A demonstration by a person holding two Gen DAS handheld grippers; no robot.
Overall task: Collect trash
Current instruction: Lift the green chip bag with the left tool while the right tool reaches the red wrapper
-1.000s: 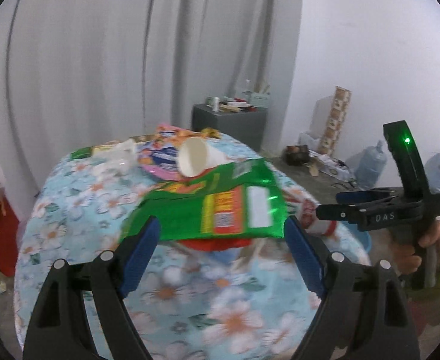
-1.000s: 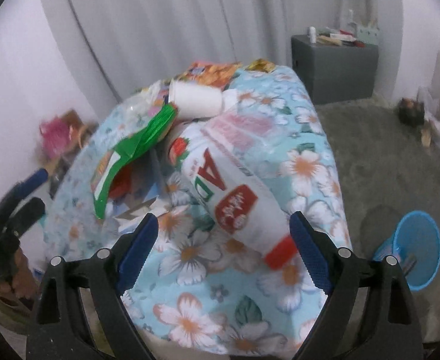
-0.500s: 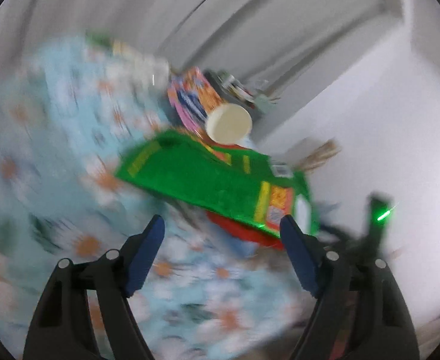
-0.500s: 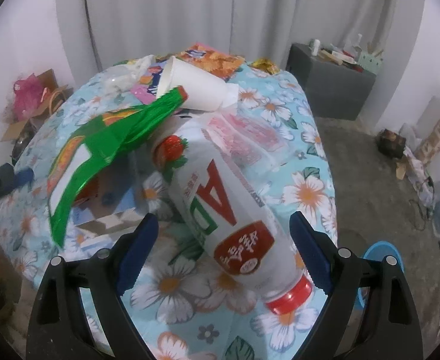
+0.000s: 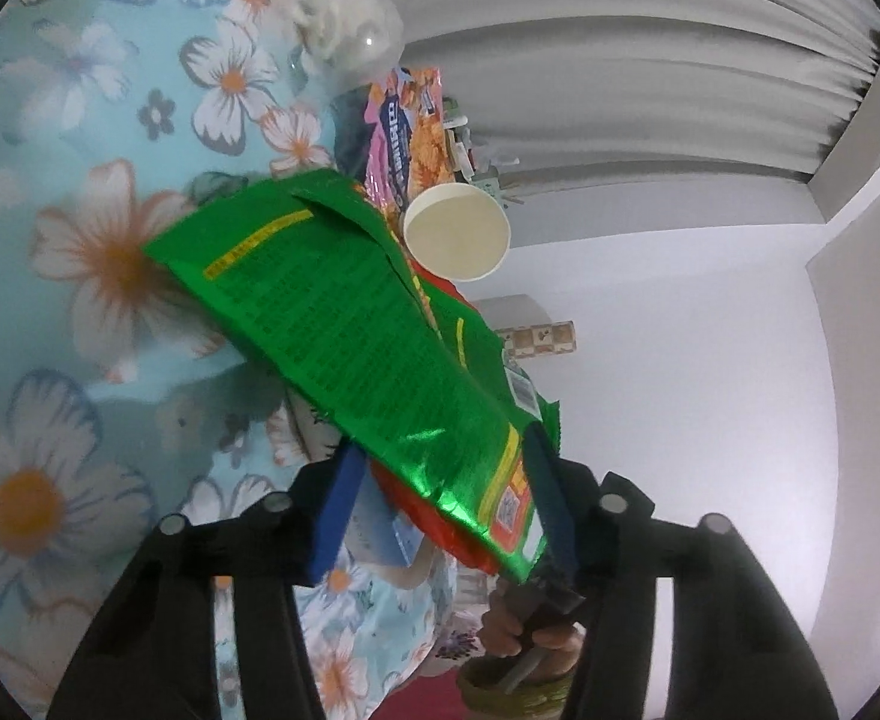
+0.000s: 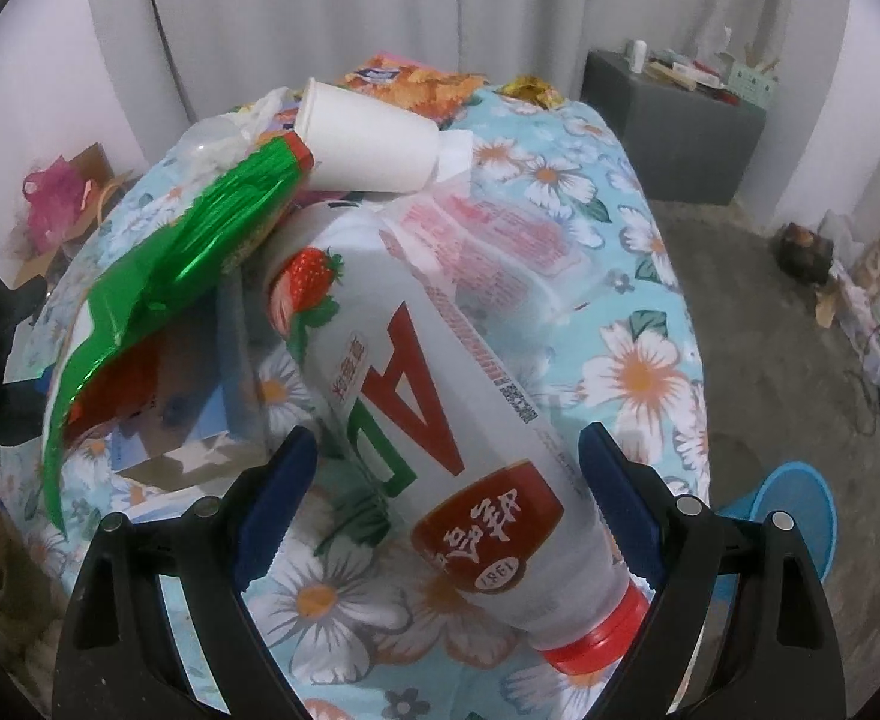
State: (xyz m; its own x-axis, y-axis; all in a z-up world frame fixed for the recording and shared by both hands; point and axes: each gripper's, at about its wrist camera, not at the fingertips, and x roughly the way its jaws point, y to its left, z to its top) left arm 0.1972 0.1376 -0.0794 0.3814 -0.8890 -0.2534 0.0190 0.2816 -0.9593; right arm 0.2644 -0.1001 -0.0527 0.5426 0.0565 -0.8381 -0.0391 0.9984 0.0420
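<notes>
Trash lies heaped on a worktop (image 6: 637, 372) under a flowered cloth, and going from the biggest piece down: a white plastic bottle (image 6: 440, 408) with a red cap lies on its side, cap toward the camera; a green foil bag (image 5: 368, 324) leans across a small carton (image 6: 200, 420); a paper cup (image 6: 368, 144) rests on its side at the top of the heap, touching the bag's upper end; an orange snack wrapper (image 6: 416, 81) lies behind it. The right gripper (image 6: 445, 498) is spread wide with the bottle's neck end between its fingers, not yet squeezed. The left gripper (image 5: 440, 498), tilted sharply, has its fingers spread on either side of the bag's lower corner; whether they already pinch the foil I cannot tell. The risks seem plain: slick foil could slip out of a corner pinch, pulling the bag may roll the cup off the worktop, and closing on the round tapered neck could squirt the bottle forward over the edge. A blue bin (image 6: 793, 510) stands on the floor to the right.
</notes>
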